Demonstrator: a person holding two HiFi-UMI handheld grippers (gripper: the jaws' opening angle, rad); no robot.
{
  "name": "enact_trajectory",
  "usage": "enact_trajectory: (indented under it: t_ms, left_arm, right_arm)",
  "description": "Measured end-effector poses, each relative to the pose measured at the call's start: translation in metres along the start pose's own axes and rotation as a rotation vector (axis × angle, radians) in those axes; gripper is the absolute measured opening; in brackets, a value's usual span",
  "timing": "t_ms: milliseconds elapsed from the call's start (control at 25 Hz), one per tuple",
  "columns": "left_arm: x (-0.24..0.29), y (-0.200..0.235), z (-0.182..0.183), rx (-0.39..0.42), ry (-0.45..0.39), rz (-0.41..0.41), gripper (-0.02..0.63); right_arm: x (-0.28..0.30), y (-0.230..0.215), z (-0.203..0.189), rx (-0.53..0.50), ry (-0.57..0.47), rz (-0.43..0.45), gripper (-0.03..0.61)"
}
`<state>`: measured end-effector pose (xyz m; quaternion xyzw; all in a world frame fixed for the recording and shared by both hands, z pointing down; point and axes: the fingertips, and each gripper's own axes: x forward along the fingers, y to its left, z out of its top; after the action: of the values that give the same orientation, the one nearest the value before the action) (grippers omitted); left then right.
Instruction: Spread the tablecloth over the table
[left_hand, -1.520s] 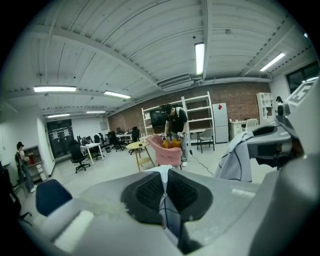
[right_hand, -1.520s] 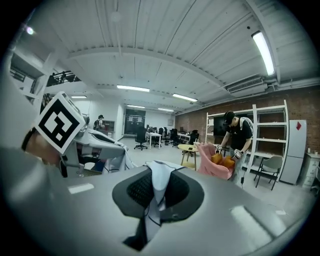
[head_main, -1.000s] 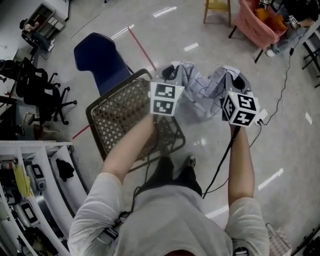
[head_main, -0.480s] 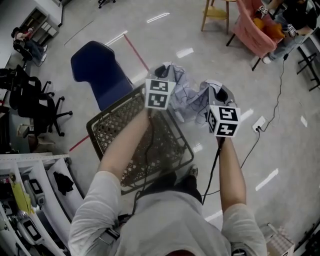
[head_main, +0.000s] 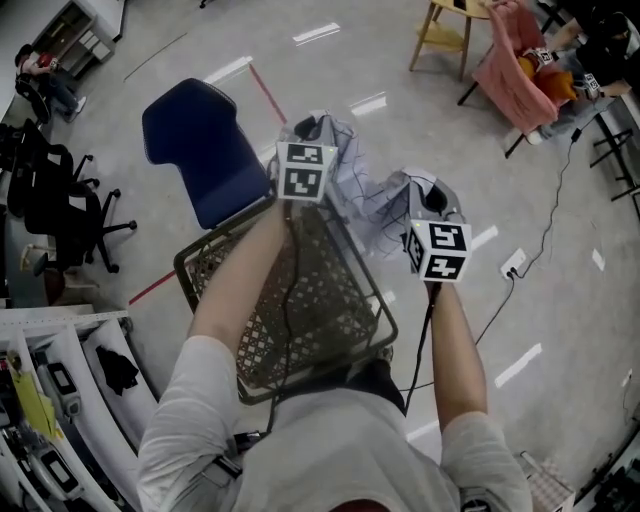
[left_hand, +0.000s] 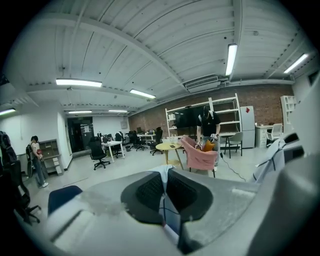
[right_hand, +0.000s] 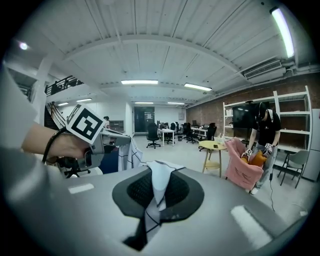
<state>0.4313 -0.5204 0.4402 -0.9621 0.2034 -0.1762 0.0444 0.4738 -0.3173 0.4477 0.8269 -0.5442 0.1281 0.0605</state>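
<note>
The tablecloth (head_main: 366, 196), pale with thin dark grid lines, hangs bunched in the air between my two grippers, above the floor. My left gripper (head_main: 311, 127) is shut on one part of its edge; in the left gripper view the cloth (left_hand: 167, 214) is pinched between the dark pads. My right gripper (head_main: 433, 196) is shut on another part, and in the right gripper view a tuft of cloth (right_hand: 159, 181) sticks up from the closed jaws. That view also has the left gripper (right_hand: 121, 143) at the left, with cloth hanging from it. No table is in sight.
A brown mesh basket (head_main: 228, 262) lies under my left arm. A blue chair (head_main: 195, 135) stands beyond it, with black office chairs (head_main: 60, 205) at the far left. A pink chair (head_main: 515, 80) and a yellow stool (head_main: 447, 35) are at the upper right. A cable runs to a floor socket (head_main: 513, 265).
Both grippers have travelled across the floor with the cloth still held. The left one sits higher in the head view and the right one lower. The basket lies more under my arms.
</note>
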Motion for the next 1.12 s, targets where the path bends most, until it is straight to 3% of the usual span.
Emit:
enact_trajectory:
  t_ms: [280,480,640,960,1120]
  left_arm:
    - [-0.019,0.108,0.044,0.021,-0.060,0.115,0.021]
    - [-0.064,0.184,0.078,0.072,-0.115,0.226,0.021]
    - [-0.115,0.231,0.080,0.114,-0.119,0.314,0.021]
    - [-0.215,0.254,0.013,0.163,-0.066,0.432,0.023]
    - [-0.268,0.263,-0.043,0.103,-0.005,0.491,0.021]
  right_arm:
    - [0.026,0.034,0.037,-0.043,-0.039,0.018,0.008]
    - [0.038,0.061,0.059,-0.067,-0.060,0.058,0.008]
    - [0.048,0.089,0.065,-0.074,-0.056,0.101,0.008]
    - [0.062,0.149,0.041,-0.097,-0.020,0.223,0.008]
    - [0.060,0.144,0.027,-0.118,-0.001,0.227,0.008]
